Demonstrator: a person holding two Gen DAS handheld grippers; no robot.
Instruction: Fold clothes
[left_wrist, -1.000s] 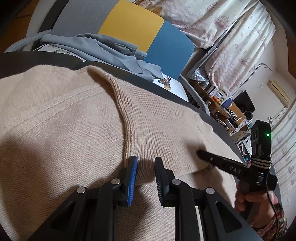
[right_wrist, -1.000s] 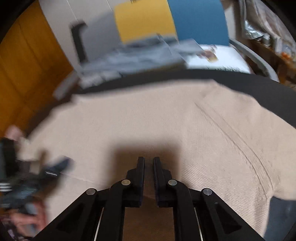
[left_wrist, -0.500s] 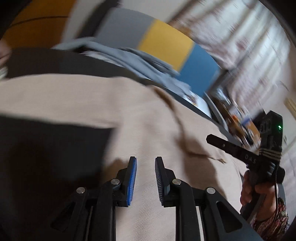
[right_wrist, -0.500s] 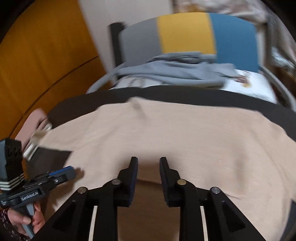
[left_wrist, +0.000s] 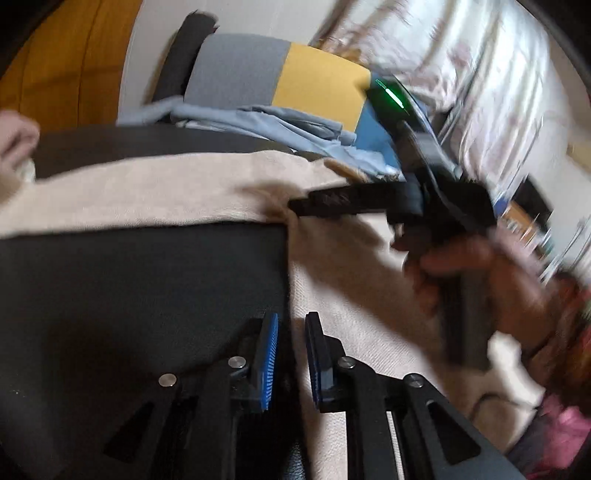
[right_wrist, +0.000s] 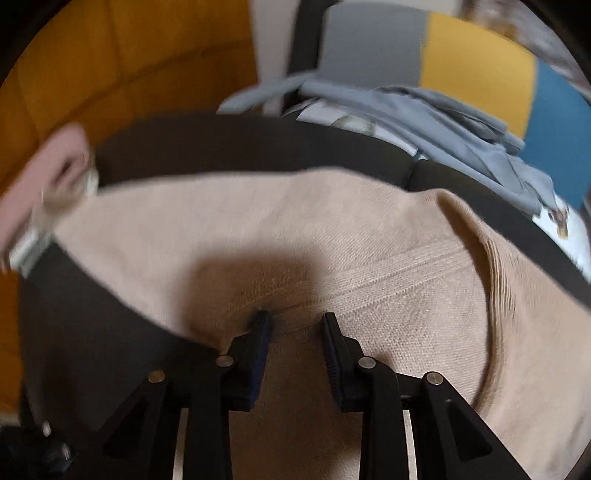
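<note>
Beige knit sweater (right_wrist: 332, 236) lies spread over dark tabletop (left_wrist: 140, 280), ribbed seam running toward right side in right wrist view; left gripper (left_wrist: 290, 354) hovers low at sweater's straight edge, blue-padded jaws a narrow gap apart and closing, nothing clamped, edge runs between them; right gripper (right_wrist: 297, 332) sits over sweater, jaws moderately apart, fabric beneath, no pinch visible; in left view right gripper is blurred, tip at sweater fold, held by hand (left_wrist: 480, 273); grey garment (right_wrist: 443, 122) on striped chair (right_wrist: 476, 66) behind.
</note>
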